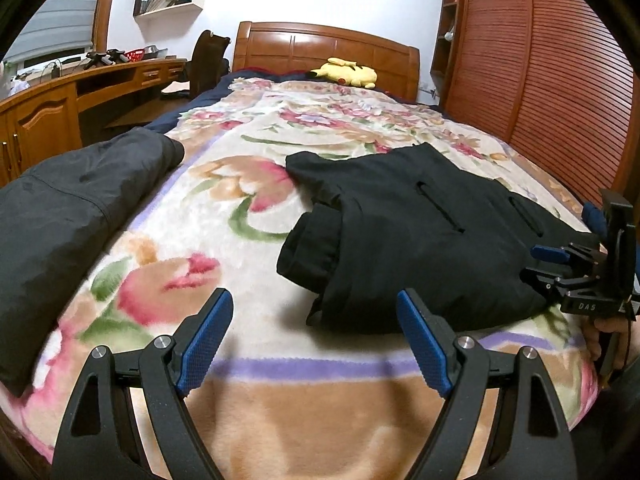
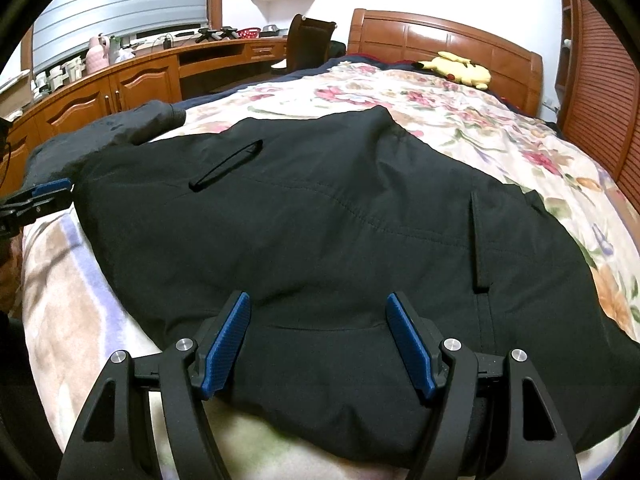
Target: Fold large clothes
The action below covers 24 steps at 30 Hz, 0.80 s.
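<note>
A black jacket (image 1: 420, 232) lies folded on the floral blanket (image 1: 248, 216), with two slit pockets facing up; it fills the right wrist view (image 2: 340, 240). My left gripper (image 1: 316, 336) is open and empty, hovering over the blanket just left of the jacket's near edge. My right gripper (image 2: 318, 340) is open and empty above the jacket's near edge; it also shows at the right of the left wrist view (image 1: 568, 240). The left gripper shows at the left edge of the right wrist view (image 2: 44, 192).
A second dark grey garment (image 1: 72, 208) lies at the bed's left side. A yellow plush toy (image 1: 348, 72) sits by the wooden headboard (image 1: 320, 48). A wooden desk (image 1: 60, 96) with a chair stands left; a slatted wardrobe (image 1: 540, 80) stands right.
</note>
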Each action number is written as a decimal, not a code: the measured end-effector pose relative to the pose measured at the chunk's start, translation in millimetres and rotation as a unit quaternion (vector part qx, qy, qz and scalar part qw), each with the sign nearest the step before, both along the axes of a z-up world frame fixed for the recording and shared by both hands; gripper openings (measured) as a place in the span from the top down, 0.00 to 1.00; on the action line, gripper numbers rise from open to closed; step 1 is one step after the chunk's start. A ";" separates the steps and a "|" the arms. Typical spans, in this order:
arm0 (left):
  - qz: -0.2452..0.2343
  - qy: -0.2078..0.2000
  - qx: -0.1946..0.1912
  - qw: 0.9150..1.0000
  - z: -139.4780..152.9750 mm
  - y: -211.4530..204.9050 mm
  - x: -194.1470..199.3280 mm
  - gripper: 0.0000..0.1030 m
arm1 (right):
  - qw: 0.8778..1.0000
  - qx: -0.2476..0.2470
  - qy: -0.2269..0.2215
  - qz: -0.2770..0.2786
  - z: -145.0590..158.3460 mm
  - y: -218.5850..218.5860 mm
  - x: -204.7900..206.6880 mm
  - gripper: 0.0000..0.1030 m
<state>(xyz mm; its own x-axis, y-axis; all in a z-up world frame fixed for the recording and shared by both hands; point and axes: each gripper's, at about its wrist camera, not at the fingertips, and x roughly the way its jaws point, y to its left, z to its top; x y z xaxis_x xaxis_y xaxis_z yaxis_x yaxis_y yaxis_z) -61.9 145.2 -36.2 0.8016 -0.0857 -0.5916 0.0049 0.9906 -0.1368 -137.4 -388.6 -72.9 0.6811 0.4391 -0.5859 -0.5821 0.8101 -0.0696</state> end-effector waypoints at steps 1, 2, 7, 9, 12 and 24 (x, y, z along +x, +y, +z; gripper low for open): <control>-0.001 0.002 -0.001 1.000 -0.9 0.2 0.5 0.18 | 1.000 -0.001 0.000 0.000 -0.1 0.3 0.2 0.30; -0.001 0.004 -0.001 1.000 -1.6 0.4 0.8 0.18 | 1.000 -0.002 -0.001 0.000 -0.1 0.0 0.0 0.30; -0.002 0.010 -0.005 1.000 -3.6 -0.9 3.7 0.18 | 1.000 -0.004 -0.010 -0.001 -0.6 0.3 -2.6 0.30; -0.003 0.009 -0.004 1.000 -3.8 -3.4 4.6 0.18 | 1.000 -0.007 -0.016 -0.003 -1.2 0.1 -5.6 0.30; -0.002 0.009 0.002 1.000 -4.0 -6.1 5.6 0.18 | 0.999 -0.014 -0.029 -0.008 -2.1 1.4 -11.0 0.30; -0.010 0.034 -0.049 0.998 -3.2 -8.8 19.5 0.26 | 0.999 -0.002 -0.041 -0.011 -0.7 -7.6 -24.9 0.30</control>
